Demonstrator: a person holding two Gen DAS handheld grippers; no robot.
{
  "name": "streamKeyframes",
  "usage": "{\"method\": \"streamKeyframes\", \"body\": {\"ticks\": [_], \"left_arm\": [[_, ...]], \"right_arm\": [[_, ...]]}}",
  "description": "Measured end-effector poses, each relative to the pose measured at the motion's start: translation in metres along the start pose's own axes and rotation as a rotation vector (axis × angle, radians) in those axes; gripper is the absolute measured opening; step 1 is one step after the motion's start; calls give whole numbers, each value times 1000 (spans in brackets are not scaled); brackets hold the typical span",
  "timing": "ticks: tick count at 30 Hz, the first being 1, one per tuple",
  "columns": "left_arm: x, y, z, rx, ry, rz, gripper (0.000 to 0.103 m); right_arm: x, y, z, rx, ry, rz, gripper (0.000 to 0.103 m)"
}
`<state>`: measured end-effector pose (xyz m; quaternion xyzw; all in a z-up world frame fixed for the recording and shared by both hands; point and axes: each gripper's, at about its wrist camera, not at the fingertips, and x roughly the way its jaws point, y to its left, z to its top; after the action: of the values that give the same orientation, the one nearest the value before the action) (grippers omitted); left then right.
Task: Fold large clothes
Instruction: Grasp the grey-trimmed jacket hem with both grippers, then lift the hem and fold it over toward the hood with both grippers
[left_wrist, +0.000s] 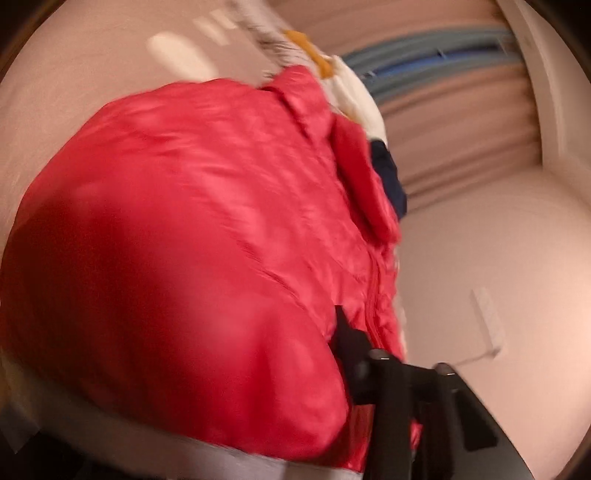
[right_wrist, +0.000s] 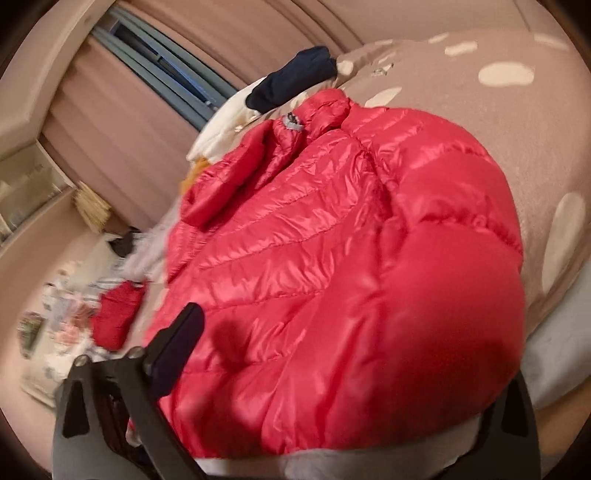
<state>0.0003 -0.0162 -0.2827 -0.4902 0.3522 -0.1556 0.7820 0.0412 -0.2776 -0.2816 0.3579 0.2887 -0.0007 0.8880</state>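
A shiny red quilted puffer jacket (right_wrist: 314, 240) lies on a pink bed cover with pale spots (right_wrist: 461, 88); its collar points to the far side. It fills the left wrist view (left_wrist: 184, 221), which is blurred. In each view one black finger (left_wrist: 347, 339) (right_wrist: 184, 332) shows against the jacket's edge; the other finger is hidden under bulging red fabric. The left gripper (left_wrist: 295, 369) seems shut on the jacket near the zipper. The right gripper (right_wrist: 295, 369) has jacket fabric between its fingers, but its closure is unclear.
A navy garment (right_wrist: 295, 81) and a white garment with orange patches (right_wrist: 218, 136) lie beyond the collar. A red item (right_wrist: 114, 314) and cluttered things lie beside the bed. Curtains (right_wrist: 122, 122) and a window (right_wrist: 166, 70) stand behind.
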Motion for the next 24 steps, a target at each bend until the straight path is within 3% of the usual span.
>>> {"method": "streamKeyframes", "body": {"ticks": [2, 3, 6, 11, 15, 20, 24], "left_arm": [[0, 14, 3, -82, 14, -26, 24], [0, 14, 3, -82, 19, -20, 23], [-2, 8, -1, -24, -4, 14, 22], [-4, -10, -6, 83, -24, 99, 21], [-9, -24, -9, 146, -55, 181, 20], [-10, -44, -15, 288, -82, 303, 18], [-17, -52, -12, 340, -115, 310, 17]], "right_arm": [[5, 8, -1, -55, -23, -93, 76], [7, 11, -2, -86, -35, -137, 68], [6, 8, -8, -158, -66, -216, 53], [8, 1, -5, -176, -87, -253, 30], [5, -8, 3, -132, -58, -198, 20], [-3, -3, 5, -131, -50, -181, 17], [-11, 1, 7, -109, -52, -158, 16]]}}
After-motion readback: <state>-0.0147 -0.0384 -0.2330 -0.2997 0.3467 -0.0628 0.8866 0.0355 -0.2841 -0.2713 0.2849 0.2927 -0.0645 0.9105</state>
